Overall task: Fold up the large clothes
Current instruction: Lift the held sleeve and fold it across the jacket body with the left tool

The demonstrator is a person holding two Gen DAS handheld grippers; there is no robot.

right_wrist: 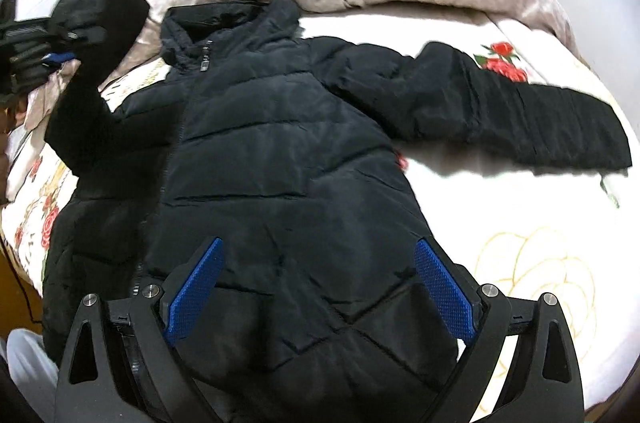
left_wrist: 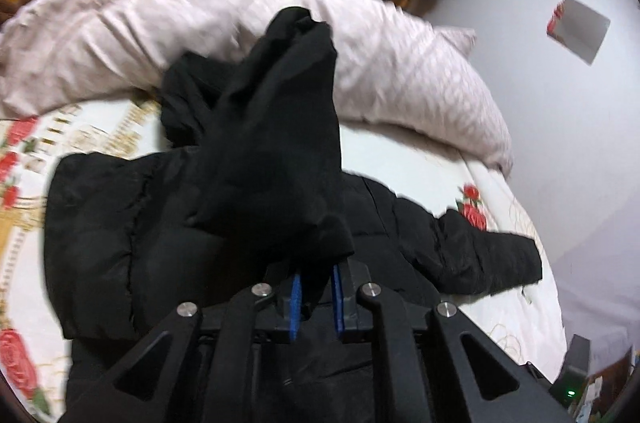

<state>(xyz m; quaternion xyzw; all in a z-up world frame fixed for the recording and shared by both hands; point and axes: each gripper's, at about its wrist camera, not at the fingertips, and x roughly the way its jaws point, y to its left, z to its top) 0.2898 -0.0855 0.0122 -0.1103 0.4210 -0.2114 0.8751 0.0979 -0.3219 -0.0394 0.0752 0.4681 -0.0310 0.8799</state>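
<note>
1. Left wrist view: the left claw is pinching the cuff end of the jacket's sleeve between its blue pads. The sleeve is rising straight ahead of the claw, lifted clear of the bed, probably so it can be swung across the chest as the first fold. Below and to both sides of the claw the black puffer jacket is lying flat on the floral bedsheet. Beyond the claw a pink duvet is bunched up, leaving the sheet free as the folding surface.

2. Right wrist view: the right claw is spread wide and gripping nothing, hovering over the jacket's lower body, likely ready to press the body down or smooth it. Ahead and right of it the other sleeve is lying stretched out on the sheet. Far ahead and left, the left claw is holding the raised sleeve.
</note>
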